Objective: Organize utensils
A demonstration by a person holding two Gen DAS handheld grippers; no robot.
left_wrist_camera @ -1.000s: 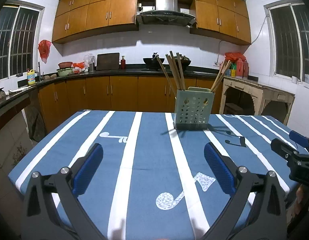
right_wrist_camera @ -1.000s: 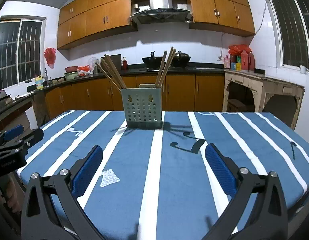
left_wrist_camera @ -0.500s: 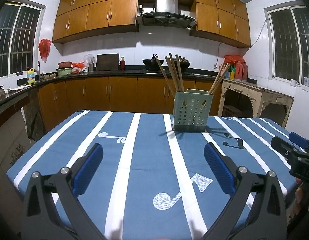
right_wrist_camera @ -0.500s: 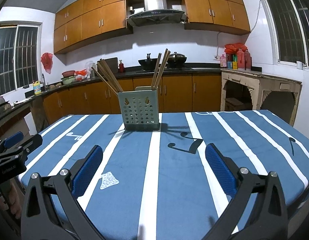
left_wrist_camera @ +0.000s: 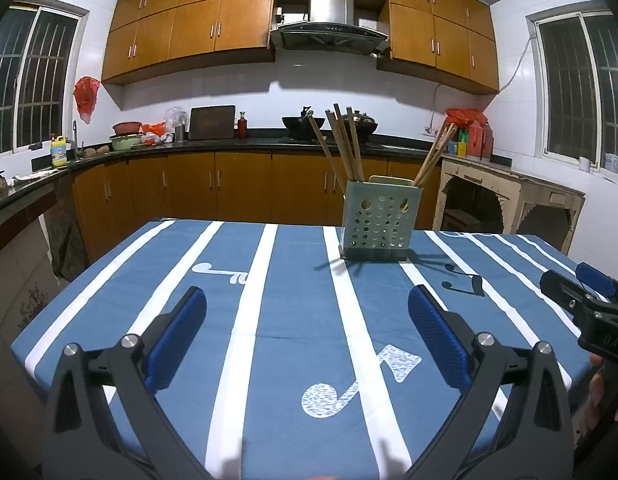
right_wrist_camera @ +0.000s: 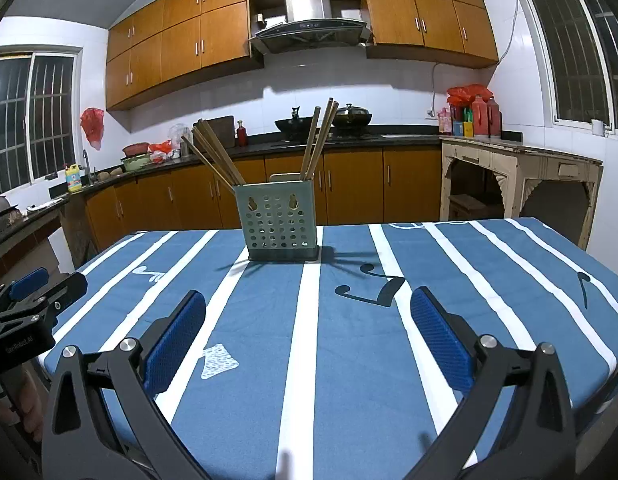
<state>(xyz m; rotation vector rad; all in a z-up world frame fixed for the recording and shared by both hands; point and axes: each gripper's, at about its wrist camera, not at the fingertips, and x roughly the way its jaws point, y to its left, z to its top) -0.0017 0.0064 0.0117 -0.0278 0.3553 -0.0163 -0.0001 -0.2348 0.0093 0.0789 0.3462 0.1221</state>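
Note:
A pale green perforated utensil holder (left_wrist_camera: 379, 220) stands upright near the far edge of the table (left_wrist_camera: 285, 320), with several wooden chopsticks (left_wrist_camera: 343, 144) leaning in it. It also shows in the right wrist view (right_wrist_camera: 278, 220), with its chopsticks (right_wrist_camera: 217, 158). My left gripper (left_wrist_camera: 307, 324) is open and empty, well short of the holder. My right gripper (right_wrist_camera: 309, 326) is open and empty, also well back from it. Each gripper shows at the edge of the other's view: the right one (left_wrist_camera: 585, 300), the left one (right_wrist_camera: 33, 296).
The table carries a blue cloth with white stripes and music notes (right_wrist_camera: 373, 284). Behind it run a kitchen counter (left_wrist_camera: 229, 144) with pots and bottles, and wooden cabinets. A pale side table (right_wrist_camera: 521, 168) stands at the right.
Both grippers have drawn back from the holder and risen a little; the holder looks smaller and farther. Both stay open and empty.

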